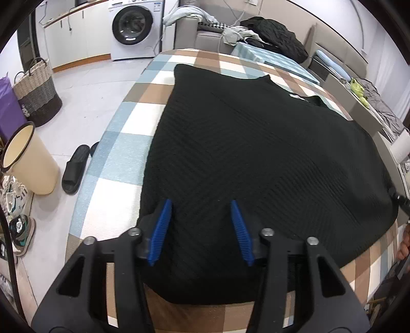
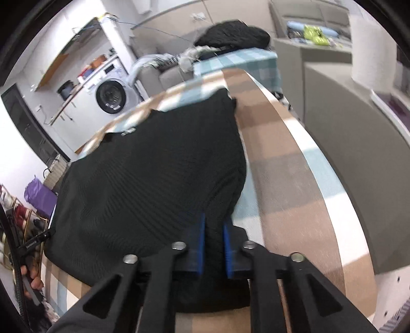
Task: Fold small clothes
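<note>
On the checked table [image 1: 120, 143] a black garment [image 1: 256, 158] lies flat; left gripper [image 1: 202, 205] gapes over its hem, right gripper [image 2: 214, 222] pinches its corner.

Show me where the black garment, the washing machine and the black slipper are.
black garment [image 1: 256, 153]: left wrist view, middle of its fabric.
washing machine [image 1: 133, 24]: left wrist view, round door.
black slipper [image 1: 74, 169]: left wrist view, upper strap.

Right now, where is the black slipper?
The black slipper shows only in the left wrist view, on the floor at left, beside the checkered table's edge and just right of the cream bin.
</note>
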